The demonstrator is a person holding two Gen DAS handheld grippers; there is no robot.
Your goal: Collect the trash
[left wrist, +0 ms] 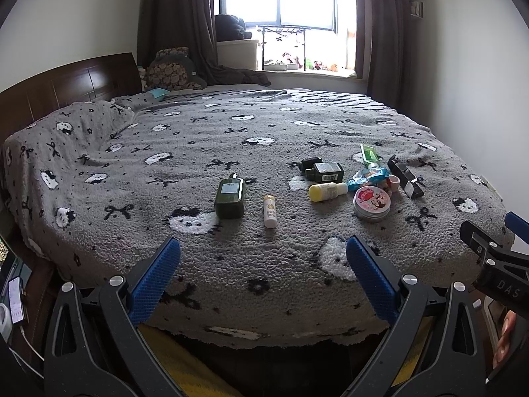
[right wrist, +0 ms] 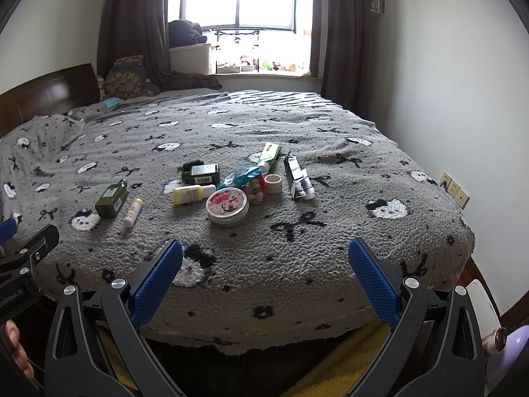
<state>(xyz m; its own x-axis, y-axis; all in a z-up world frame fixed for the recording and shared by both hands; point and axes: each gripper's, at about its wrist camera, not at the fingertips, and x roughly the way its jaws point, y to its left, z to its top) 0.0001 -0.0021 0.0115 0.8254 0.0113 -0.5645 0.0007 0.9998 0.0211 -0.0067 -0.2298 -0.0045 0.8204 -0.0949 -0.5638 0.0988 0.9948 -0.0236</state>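
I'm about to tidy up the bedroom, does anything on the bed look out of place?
Yes. A scatter of small items lies on the grey blanket: a green bottle and white tube on their sides, a round tin, a candy wrapper, and a dark carton that looks torn open.

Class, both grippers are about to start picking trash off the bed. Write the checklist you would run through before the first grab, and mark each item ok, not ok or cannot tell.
1. Left gripper open and holding nothing: ok.
2. Right gripper open and holding nothing: ok.
3. Items within sight on the blanket: ok; green bottle and white tube lie apart from the cluster.
4. Round tin free to grab: not ok; the candy bag and yellow bottle crowd it.
5. Bin or bag for the trash located: cannot tell; none in view.
6. Grippers clear of each other: ok; each sees the other only at the edge of its view.
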